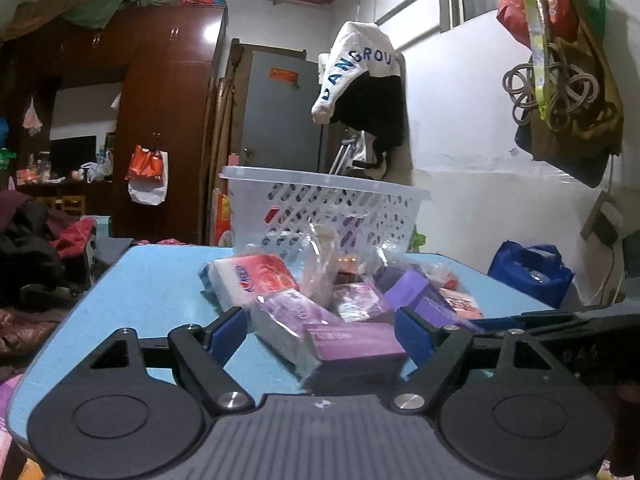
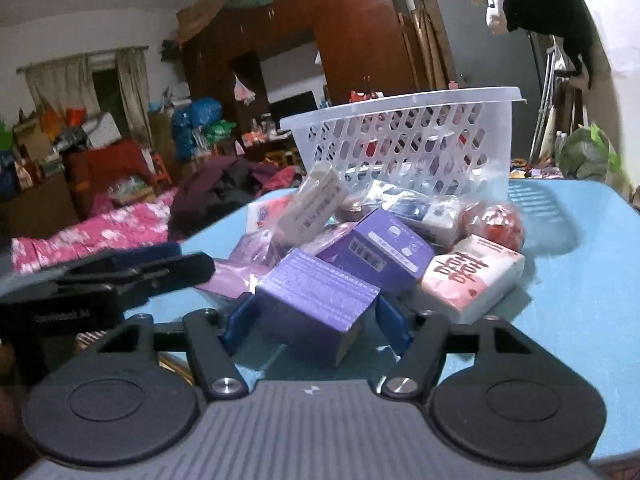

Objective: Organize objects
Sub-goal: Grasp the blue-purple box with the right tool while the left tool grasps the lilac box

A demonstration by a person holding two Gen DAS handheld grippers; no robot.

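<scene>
Packets and boxes lie heaped on a blue table [image 1: 152, 280], in front of a white perforated basket [image 1: 320, 204] standing upright at the far edge.

Left wrist view, left to right: a red-and-white tissue pack [image 1: 256, 280] lies at the left of the heap, its long axis running from near left to far right. Next comes a lilac film-wrapped pack [image 1: 288, 312]. The left gripper [image 1: 320, 340] straddles a pale purple box [image 1: 352, 344], whose long axis lies across the gripper, roughly level. The blue pad at right sits against the box end; the blue pad at left stands clear of it, so the jaws are parted and not clamping. A darker purple box [image 1: 416, 292] lies beyond, tilted up toward the far left.

Right wrist view, left to right: the other gripper's black fingers enter from the left edge. A white oblong packet [image 2: 316, 200] leans steeply, its long axis rising toward the far left. The right gripper [image 2: 316, 320] brackets a violet box [image 2: 316, 296], one corner pointing toward the camera; both blue pads lie close beside its sides, though contact cannot be told. A second purple box [image 2: 380, 248] lies just behind, and a pink-and-white pack [image 2: 472, 276] lies to the right.
</scene>
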